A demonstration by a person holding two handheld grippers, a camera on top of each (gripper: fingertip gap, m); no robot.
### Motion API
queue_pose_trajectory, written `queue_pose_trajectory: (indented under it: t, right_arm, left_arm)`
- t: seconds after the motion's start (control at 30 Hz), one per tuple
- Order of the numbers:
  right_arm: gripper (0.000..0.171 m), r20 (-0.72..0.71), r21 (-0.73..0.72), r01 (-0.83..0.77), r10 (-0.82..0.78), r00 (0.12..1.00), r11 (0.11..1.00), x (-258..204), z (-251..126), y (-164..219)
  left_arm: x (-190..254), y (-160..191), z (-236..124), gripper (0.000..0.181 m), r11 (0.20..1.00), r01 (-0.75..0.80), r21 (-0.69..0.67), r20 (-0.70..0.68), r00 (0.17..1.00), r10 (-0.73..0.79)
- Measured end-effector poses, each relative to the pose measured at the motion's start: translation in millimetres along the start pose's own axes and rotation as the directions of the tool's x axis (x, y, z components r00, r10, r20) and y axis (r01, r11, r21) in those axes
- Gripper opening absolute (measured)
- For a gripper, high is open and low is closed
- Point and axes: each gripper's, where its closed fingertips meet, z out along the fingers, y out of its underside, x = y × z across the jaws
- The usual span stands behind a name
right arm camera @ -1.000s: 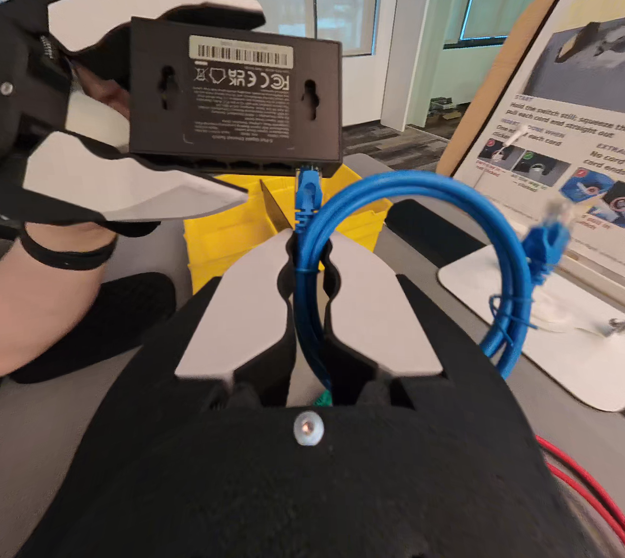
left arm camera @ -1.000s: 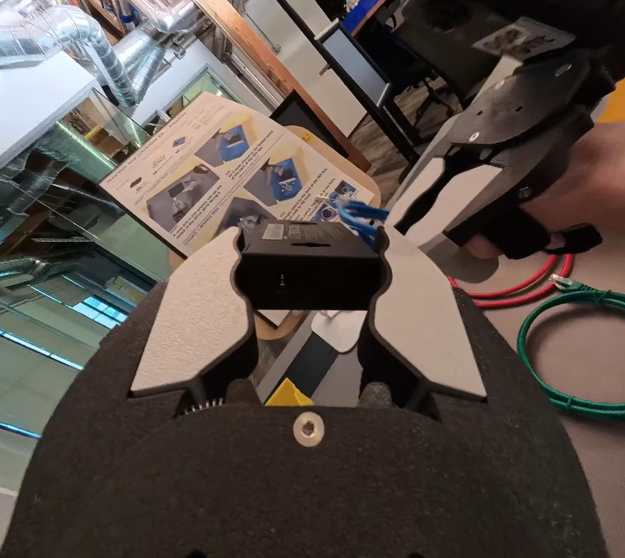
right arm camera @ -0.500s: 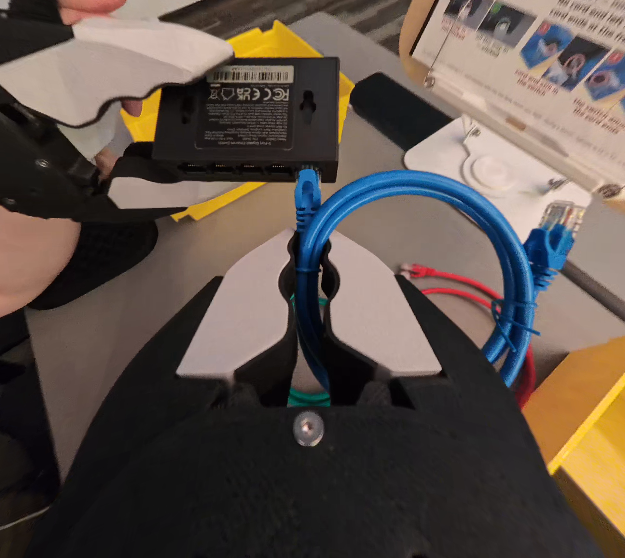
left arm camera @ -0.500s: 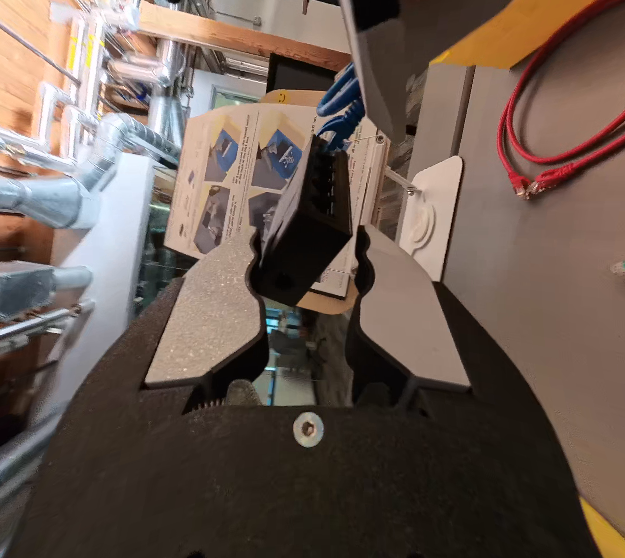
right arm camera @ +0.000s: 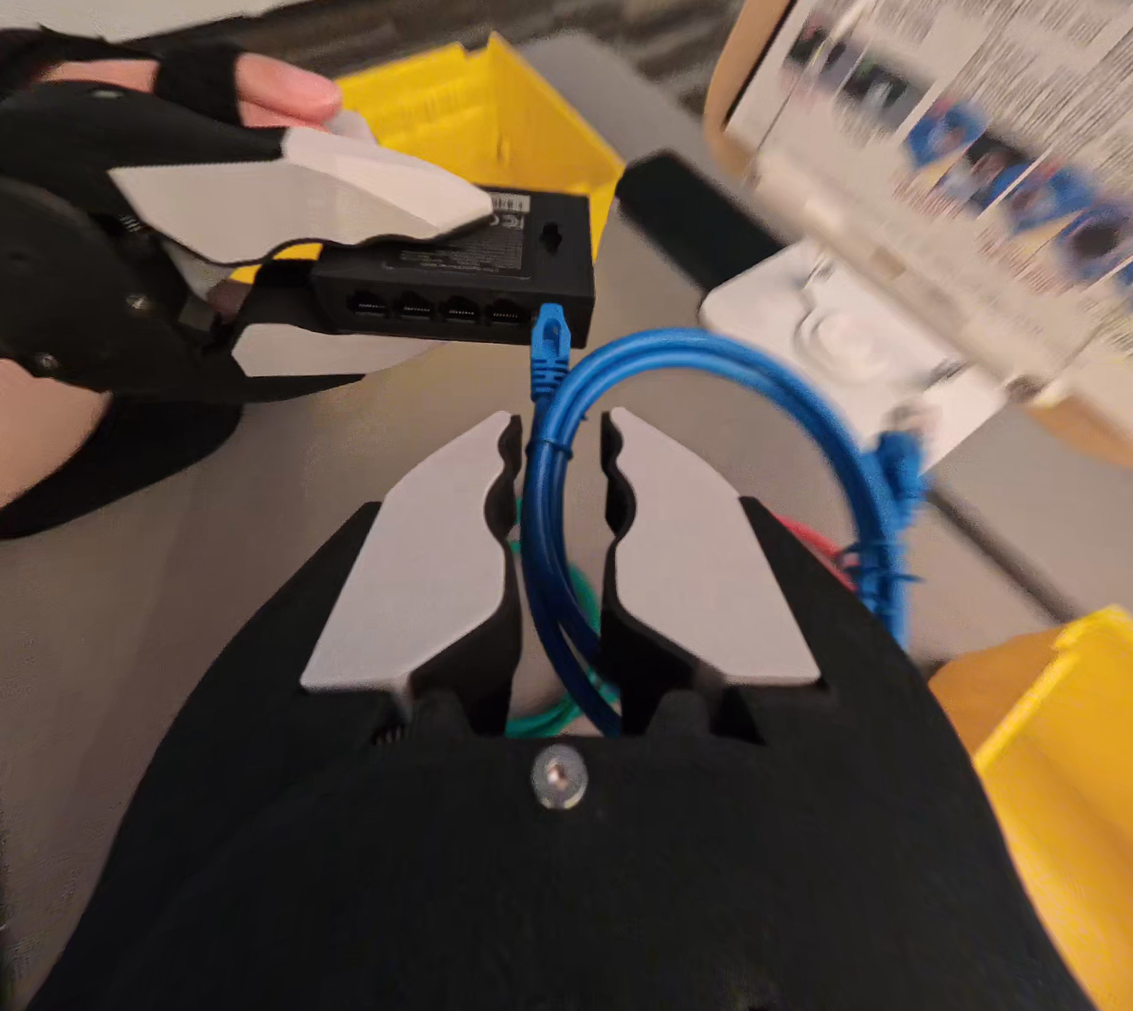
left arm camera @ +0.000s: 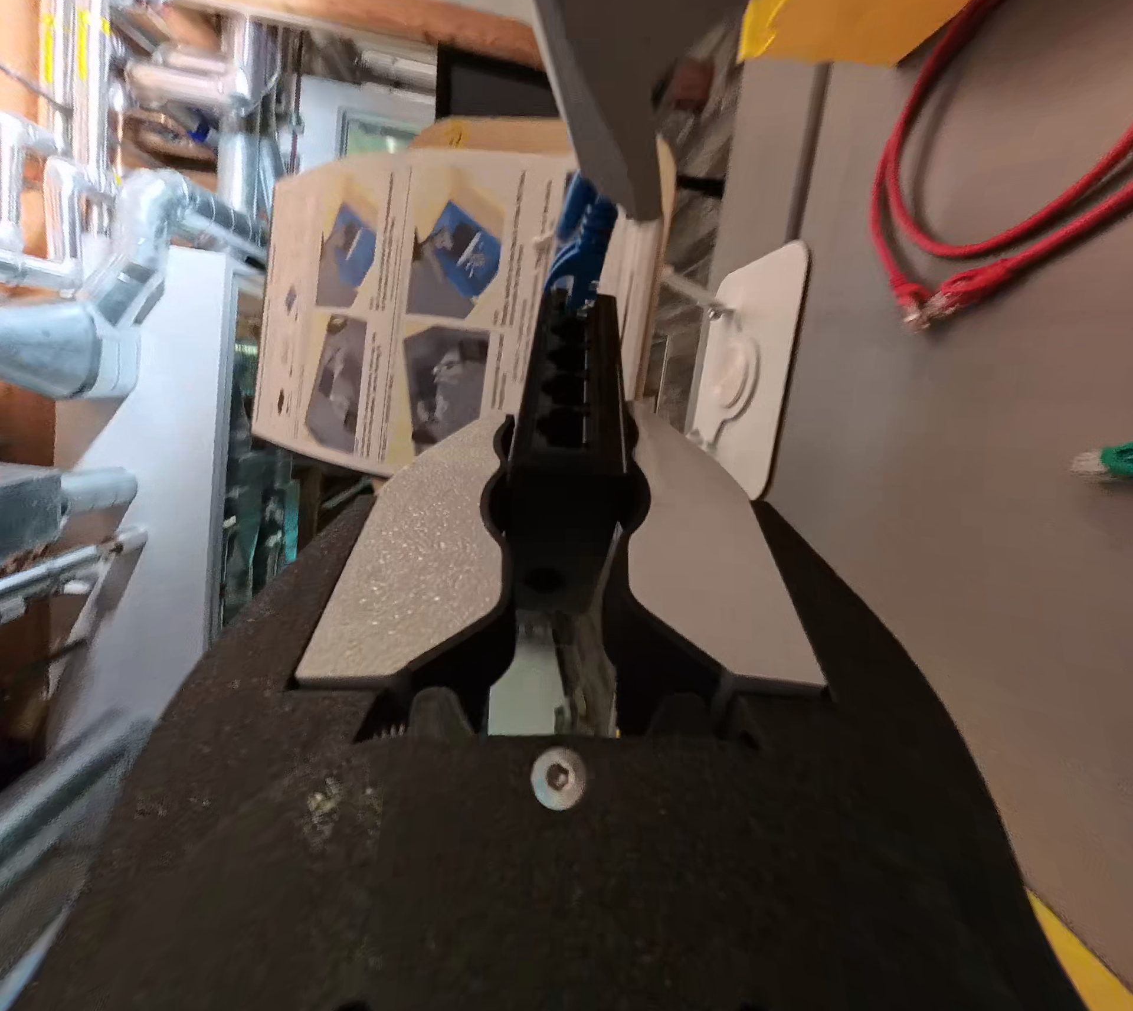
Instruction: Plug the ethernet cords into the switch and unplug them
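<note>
Right wrist view: the right hand-held gripper [right arm camera: 561,417] has parted its two fingers, so the one blue ethernet cord [right arm camera: 723,362] now runs loose through the gap; half a second ago it was clamped there. The cord's plug [right arm camera: 550,334] sits in the rightmost of five ports on the single black switch [right arm camera: 466,276]; four ports are empty. The left hand-held gripper [left arm camera: 567,466] is clenched on the switch, held above the grey bench [right arm camera: 153,583], and has turned so the port row faces the right camera more squarely than before. One red cord [left arm camera: 919,221] and one green cord [left arm camera: 1110,463] lie on the bench. Two yellow bins [right arm camera: 490,123] [right arm camera: 1067,785] stand beside one instruction board [left arm camera: 392,319], which is blurred in the right wrist view.
</note>
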Motion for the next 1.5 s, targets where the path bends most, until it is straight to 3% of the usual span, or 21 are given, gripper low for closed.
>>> queue_pose_trajectory:
  t: [0.13, 0.2, 0.23, 0.33, 0.4, 0.53, 0.7, 0.83, 1.0, 1.17, 1.5]
  right_arm:
    - [0.035, -0.202, 0.279, 0.292, -0.241, 0.949, 0.915, -5.8, -42.4, -52.0]
    - [0.016, -0.243, 0.348, 0.373, -0.302, 0.922, 0.860, -14.3, -59.0, -61.0]
    - [0.005, -0.211, 0.337, 0.377, -0.321, 0.923, 0.863, -17.6, -58.2, -56.0]
    - [0.020, -0.057, 0.156, 0.225, -0.219, 0.974, 0.962, -3.6, -24.8, -15.5]
    - [0.021, -0.032, 0.020, 0.102, -0.102, 0.994, 0.995, 20.4, 9.7, 19.4]
    - [0.014, -0.119, -0.145, -0.158, 0.141, 0.983, 0.977, 60.1, 75.2, 84.0]
    - [0.020, -0.256, -0.298, -0.178, 0.101, 0.961, 0.938, 80.1, 102.5, 135.6]
    - [0.020, -0.208, -0.316, -0.217, 0.156, 0.966, 0.924, 75.7, 112.4, 148.9]
    - [0.023, -0.245, -0.383, -0.180, 0.088, 0.966, 0.906, 82.9, 109.4, 161.5]
    - [0.025, -0.183, -0.346, -0.212, 0.156, 0.971, 0.914, 75.1, 117.8, 162.5]
    - [0.013, -0.106, -0.260, -0.039, 0.012, 0.994, 0.965, 72.6, 113.2, 143.2]
  left_arm:
    - [-28.0, 41.2, -6.2, 0.030, 0.991, 0.072, -0.109, 0.066, 0.996, -0.065]
    - [-42.9, 63.7, -11.9, 0.030, 0.981, 0.096, -0.170, 0.117, 0.990, -0.077]
    - [-48.7, 74.0, -14.8, 0.030, 0.974, 0.106, -0.198, 0.135, 0.988, -0.080]
    - [-62.3, 91.7, -23.2, 0.030, 0.966, 0.139, -0.219, 0.179, 0.979, -0.100]
    - [-69.1, 95.5, -27.7, 0.030, 0.963, 0.153, -0.223, 0.200, 0.974, -0.109]
    - [-76.6, 93.0, -33.5, 0.030, 0.964, 0.161, -0.210, 0.222, 0.968, -0.114]
    - [-78.2, 88.2, -34.7, 0.030, 0.968, 0.163, -0.192, 0.225, 0.967, -0.118]
    - [-76.8, 85.7, -33.6, 0.030, 0.969, 0.162, -0.188, 0.217, 0.969, -0.120]
    - [-75.5, 80.1, -33.0, 0.030, 0.972, 0.156, -0.175, 0.211, 0.970, -0.118]
    - [-74.9, 79.2, -32.3, 0.030, 0.973, 0.153, -0.175, 0.211, 0.971, -0.115]
    - [-68.4, 77.7, -27.6, 0.030, 0.975, 0.130, -0.177, 0.189, 0.977, -0.096]
